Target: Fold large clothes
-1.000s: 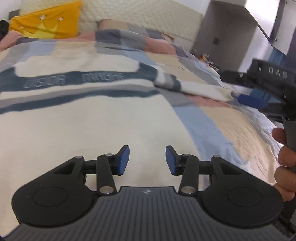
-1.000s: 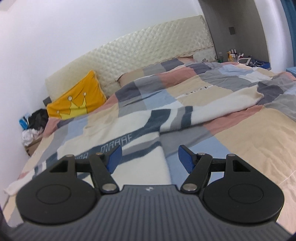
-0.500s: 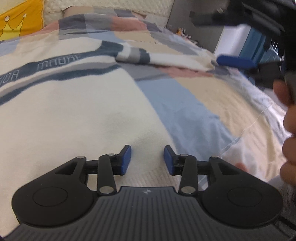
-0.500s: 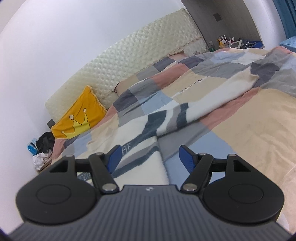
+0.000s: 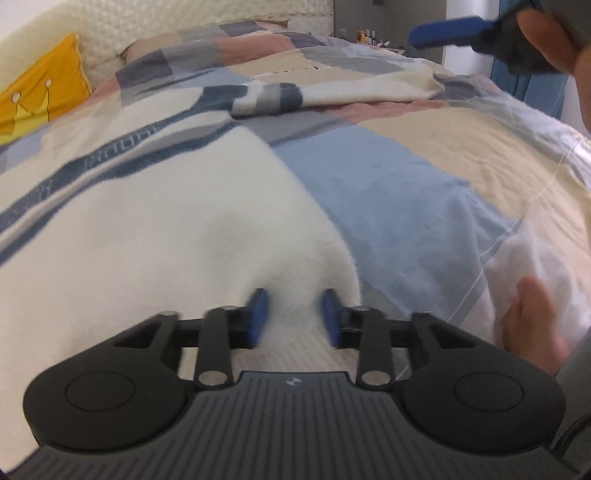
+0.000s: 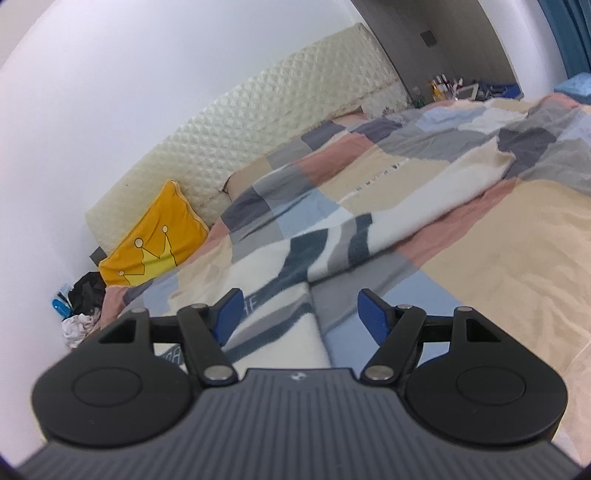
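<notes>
A cream sweater (image 5: pixel 166 221) with dark blue and grey stripes lies flat on the patchwork quilt (image 5: pixel 424 192). One sleeve (image 5: pixel 332 92) stretches away to the right. My left gripper (image 5: pixel 293 314) sits low at the sweater's near right hem corner. Its jaws are closing, and cream cloth bulges between the blurred blue pads. My right gripper (image 6: pixel 299 310) stands open above the sweater's right edge (image 6: pixel 280 306), with nothing gripped. One of its blue fingers (image 5: pixel 450 27) shows at the top right of the left wrist view.
A yellow crown pillow (image 6: pixel 151 243) leans on the quilted headboard (image 6: pixel 277 122). Dark and white clothes (image 6: pixel 83 306) are heaped beside the bed at left. Bottles stand on a far nightstand (image 6: pixel 454 88). A person's hand (image 5: pixel 532 332) is at the right.
The left gripper moved right and down to the sweater's hem corner, and its pads drew closer together. The right gripper rolled and shifted slightly, staying open.
</notes>
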{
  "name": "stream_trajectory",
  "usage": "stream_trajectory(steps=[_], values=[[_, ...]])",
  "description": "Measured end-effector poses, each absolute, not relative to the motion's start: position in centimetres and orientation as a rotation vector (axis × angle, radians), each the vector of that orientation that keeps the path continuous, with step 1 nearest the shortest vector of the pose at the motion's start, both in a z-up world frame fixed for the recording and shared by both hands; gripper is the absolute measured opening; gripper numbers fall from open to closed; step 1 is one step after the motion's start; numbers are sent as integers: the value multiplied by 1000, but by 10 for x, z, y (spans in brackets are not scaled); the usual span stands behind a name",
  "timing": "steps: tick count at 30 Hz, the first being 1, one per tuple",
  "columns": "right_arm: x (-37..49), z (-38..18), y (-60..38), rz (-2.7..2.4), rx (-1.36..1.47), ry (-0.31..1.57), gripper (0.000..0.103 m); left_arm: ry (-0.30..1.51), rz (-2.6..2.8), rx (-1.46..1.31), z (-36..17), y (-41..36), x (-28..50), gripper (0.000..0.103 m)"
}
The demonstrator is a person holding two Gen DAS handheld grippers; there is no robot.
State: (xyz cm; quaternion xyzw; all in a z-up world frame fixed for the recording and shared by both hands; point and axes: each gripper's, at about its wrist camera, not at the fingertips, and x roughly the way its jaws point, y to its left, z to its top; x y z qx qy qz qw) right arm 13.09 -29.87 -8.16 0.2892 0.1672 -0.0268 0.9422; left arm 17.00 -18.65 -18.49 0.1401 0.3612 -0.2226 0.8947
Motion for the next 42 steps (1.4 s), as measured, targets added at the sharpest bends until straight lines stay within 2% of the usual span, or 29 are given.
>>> stream_trajectory(steps=[1, 2, 9, 15, 20, 23, 24, 25, 26, 35, 42], values=[[131, -81, -298, -52, 586, 338, 71, 745, -457, 292, -184, -185, 169, 15], [131, -82, -297, -46, 587, 341, 71, 742, -459, 287, -182, -184, 169, 12], [141, -93, -302, 81, 695, 411, 72, 703, -456, 27, -145, -124, 169, 6], [155, -107, -293, 245, 803, 518, 72, 697, -353, -282, -118, -41, 183, 6], [160, -125, -277, 310, 881, 644, 72, 742, -284, -481, -125, 2, 199, 6], [163, -138, -266, 302, 905, 743, 71, 767, -256, -530, -133, 10, 206, 6], [164, -142, -263, 300, 917, 773, 67, 773, -251, -536, -135, 10, 209, 6], [165, -145, -261, 307, 924, 793, 59, 779, -246, -544, -137, 11, 211, 6], [165, -146, -258, 318, 925, 811, 58, 784, -243, -553, -138, 12, 212, 6], [159, -166, -233, 379, 978, 938, 58, 794, -263, -632, -144, 22, 209, 6], [171, -169, -216, 372, 935, 943, 57, 799, -283, -657, -143, 21, 206, 6]])
